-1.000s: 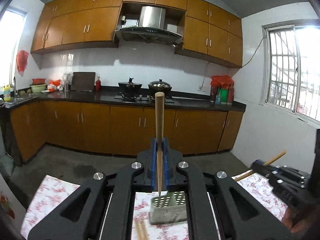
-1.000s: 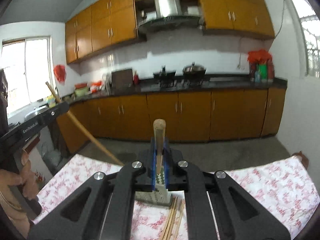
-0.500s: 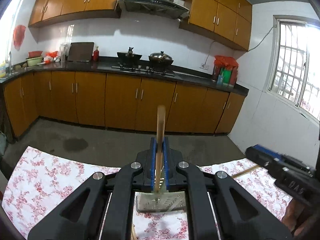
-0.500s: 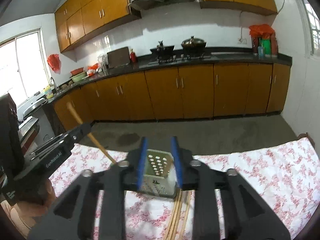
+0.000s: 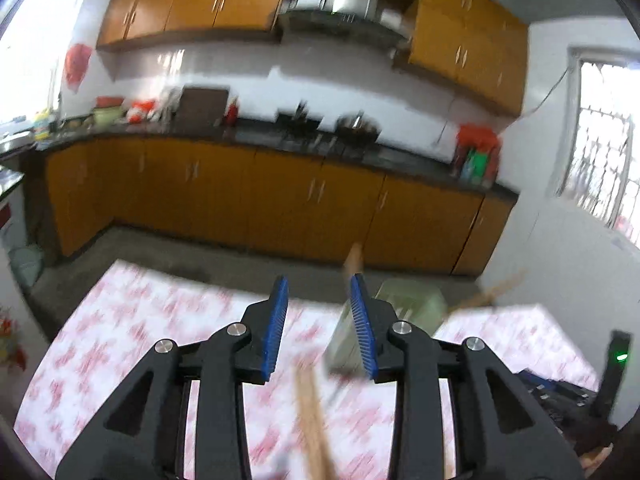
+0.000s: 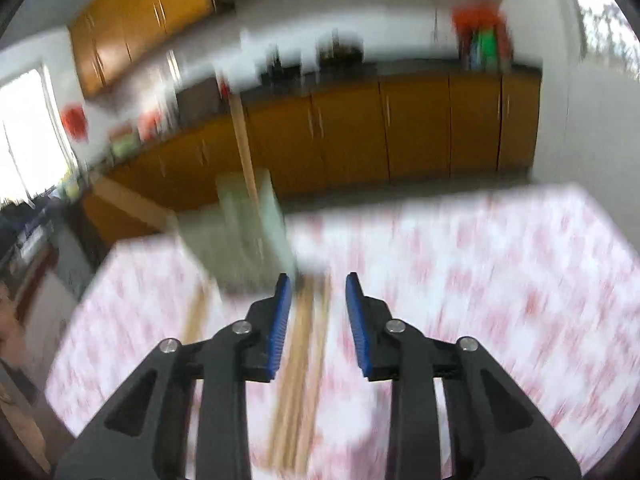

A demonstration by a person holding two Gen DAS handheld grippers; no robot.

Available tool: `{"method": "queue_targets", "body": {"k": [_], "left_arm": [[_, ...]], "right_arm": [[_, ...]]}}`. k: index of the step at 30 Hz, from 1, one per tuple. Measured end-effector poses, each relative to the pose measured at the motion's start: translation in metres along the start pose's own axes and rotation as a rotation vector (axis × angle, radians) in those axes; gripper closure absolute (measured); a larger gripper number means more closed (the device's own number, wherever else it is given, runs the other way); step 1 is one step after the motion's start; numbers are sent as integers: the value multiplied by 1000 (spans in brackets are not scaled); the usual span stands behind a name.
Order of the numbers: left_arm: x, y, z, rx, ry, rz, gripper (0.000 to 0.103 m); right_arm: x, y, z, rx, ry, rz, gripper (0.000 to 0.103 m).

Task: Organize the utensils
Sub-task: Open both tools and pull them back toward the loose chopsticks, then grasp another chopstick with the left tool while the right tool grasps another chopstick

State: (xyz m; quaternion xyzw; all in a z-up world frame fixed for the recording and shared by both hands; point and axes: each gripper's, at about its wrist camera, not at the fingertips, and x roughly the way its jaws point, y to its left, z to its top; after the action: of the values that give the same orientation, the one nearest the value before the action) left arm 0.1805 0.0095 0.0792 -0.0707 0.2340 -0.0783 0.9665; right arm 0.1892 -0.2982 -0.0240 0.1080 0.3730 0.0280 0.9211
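Both grippers have their blue-padded fingers apart and hold nothing. The left gripper (image 5: 319,318) hangs above a table covered with a white cloth with red flowers (image 5: 132,320), and the right gripper (image 6: 315,318) hangs above the same cloth (image 6: 500,280). The pale green utensil holder (image 5: 404,312) stands on the cloth close to the far edge of the table; in the left wrist view it is just behind the right finger of the left gripper, and in the right wrist view the holder (image 6: 244,236) is ahead and to the left of the fingers. One wooden handle (image 6: 244,148) stands in the holder and rises well above its rim, almost upright. A second wooden stick (image 5: 488,292) seems to lean out of the holder toward the right, but the blur is strong, so I cannot be sure that it is inside. Several wooden chopsticks (image 6: 304,368) lie flat on the cloth, between the holder and the near edge of the table, and they pass under the open fingers of the right gripper. In the left wrist view a blurred wooden piece (image 5: 312,424) lies on the cloth below the fingers. Behind the table there are orange-brown kitchen cabinets (image 5: 280,200) under a dark worktop (image 5: 400,158).
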Motion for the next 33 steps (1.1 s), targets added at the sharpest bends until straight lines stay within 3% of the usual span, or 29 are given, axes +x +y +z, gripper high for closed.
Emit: {"method": "queue_targets", "body": {"k": [3, 6, 10, 11, 18, 33], "left_arm": [[17, 11, -44, 17, 125, 37, 69], [32, 23, -82, -25, 255, 31, 69], [46, 26, -115, -57, 338, 12, 70], [48, 25, -121, -56, 347, 8, 71], [64, 8, -153, -9, 415, -14, 86], [75, -11, -172, 81, 442, -2, 94]], "right_arm": [[39, 5, -41, 5, 130, 5, 85], [56, 9, -58, 11, 169, -10, 85], [61, 17, -65, -17, 165, -47, 87], [60, 17, -66, -37, 159, -79, 94], [51, -7, -64, 4, 136, -127, 95], [49, -4, -68, -33, 125, -134, 92]]}}
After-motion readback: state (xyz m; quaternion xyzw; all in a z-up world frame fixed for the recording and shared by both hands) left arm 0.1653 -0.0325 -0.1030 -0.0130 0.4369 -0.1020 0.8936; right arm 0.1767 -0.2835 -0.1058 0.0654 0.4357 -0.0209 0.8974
